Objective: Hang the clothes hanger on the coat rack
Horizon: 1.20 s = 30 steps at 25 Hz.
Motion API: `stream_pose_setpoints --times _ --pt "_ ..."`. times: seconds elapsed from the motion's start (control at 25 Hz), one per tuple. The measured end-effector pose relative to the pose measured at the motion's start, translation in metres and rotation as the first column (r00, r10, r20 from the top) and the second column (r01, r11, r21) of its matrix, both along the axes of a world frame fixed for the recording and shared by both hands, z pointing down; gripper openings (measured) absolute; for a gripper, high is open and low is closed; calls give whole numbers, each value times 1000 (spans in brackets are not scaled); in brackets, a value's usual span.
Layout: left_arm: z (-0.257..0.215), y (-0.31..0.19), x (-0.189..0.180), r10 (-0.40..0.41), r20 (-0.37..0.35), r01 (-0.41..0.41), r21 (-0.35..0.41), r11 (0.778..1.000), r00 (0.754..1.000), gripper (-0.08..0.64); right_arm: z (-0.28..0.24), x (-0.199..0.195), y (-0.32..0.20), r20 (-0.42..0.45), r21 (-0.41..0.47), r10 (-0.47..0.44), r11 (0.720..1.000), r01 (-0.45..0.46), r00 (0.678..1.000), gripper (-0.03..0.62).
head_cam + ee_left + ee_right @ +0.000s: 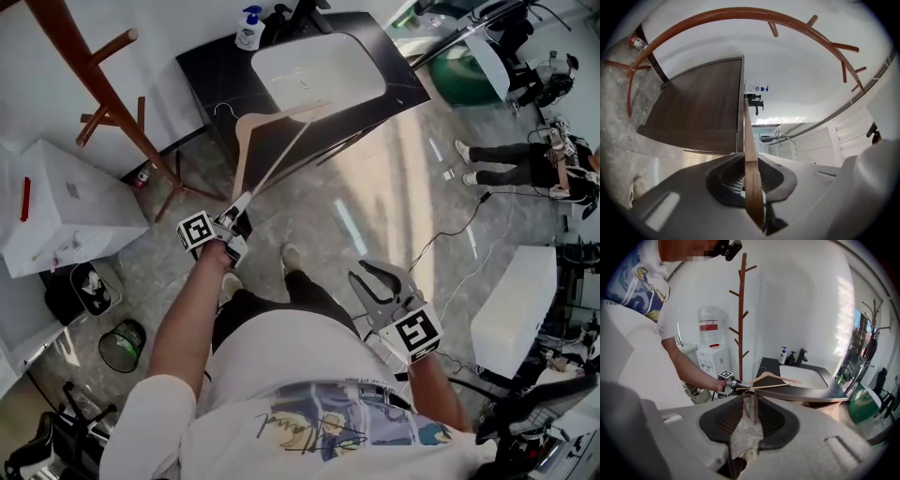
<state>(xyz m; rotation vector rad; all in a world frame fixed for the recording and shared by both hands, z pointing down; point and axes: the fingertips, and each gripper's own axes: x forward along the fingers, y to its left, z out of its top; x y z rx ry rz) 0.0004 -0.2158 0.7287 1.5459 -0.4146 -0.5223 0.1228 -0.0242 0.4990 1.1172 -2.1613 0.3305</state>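
A pale wooden clothes hanger (274, 131) sticks out forward from my left gripper (240, 208), which is shut on one end of it. In the left gripper view the hanger's bar (749, 140) runs straight up between the closed jaws of that gripper (753, 190). The brown wooden coat rack (98, 80) stands to the left of the hanger, apart from it, and its pole (740, 11) arcs across the top of that view. My right gripper (380, 279) hangs open and holds nothing, low at the right. In the right gripper view the rack (741, 310), the hanger (771, 379) and the left gripper (733, 384) show ahead.
A black counter (211, 70) with a white basin (319, 66) and a soap bottle (249, 28) stands behind the hanger. A white water dispenser (66, 202) and bins (122, 345) sit left. Cables, a white box (511, 309) and a seated person (525, 159) are right.
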Motion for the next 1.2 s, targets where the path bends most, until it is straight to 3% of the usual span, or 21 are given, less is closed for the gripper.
stream_pose_setpoints --times 0.2,0.32,0.4,0.6,0.8,0.96,1.2 --pt "-31 0 2 8 -11 -8 75 997 1000 40 2 -2 -5 4 3 -38 999 38 999 98" --pt "-30 -2 -8 3 91 -15 126 992 996 34 3 -3 -9 4 0 -71 997 71 997 98" --pt "-37 -4 -14 -8 120 -11 164 986 993 32 3 -4 -13 6 -2 -97 995 97 995 98" --pt "-73 -2 -22 -36 127 5 239 971 991 31 2 -3 -21 33 9 -144 990 144 989 98" --pt "-119 2 -36 -99 128 62 264 963 987 31 -1 -1 -37 59 31 -207 978 206 977 98" --pt "-170 6 -51 -180 161 102 400 911 970 31 -4 1 -53 81 49 -260 965 257 962 98" --pt "-245 24 -74 -270 179 146 510 848 946 31 -4 -5 -77 117 74 -358 933 351 926 98"
